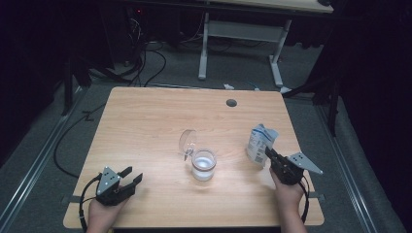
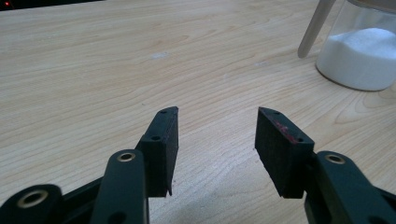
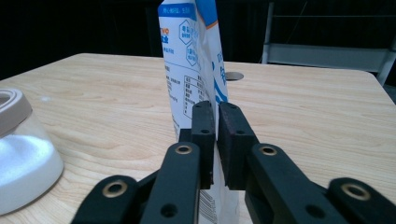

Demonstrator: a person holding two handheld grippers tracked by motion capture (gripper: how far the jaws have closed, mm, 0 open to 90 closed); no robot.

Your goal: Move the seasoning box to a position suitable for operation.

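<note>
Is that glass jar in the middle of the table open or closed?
Open. The jar holds white powder, and its hinged lid is swung up and back off the mouth.

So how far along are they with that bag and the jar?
The jar already holds white powder, lid swung open. The right gripper pinches the bag, standing upright on the table. The left gripper waits open. Probably left: closing the lid.

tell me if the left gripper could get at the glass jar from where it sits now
Probably yes. The left gripper rests open with nothing between its fingers, and bare table lies between it and the glass jar. The jar's open lid stands on the far side.
</note>
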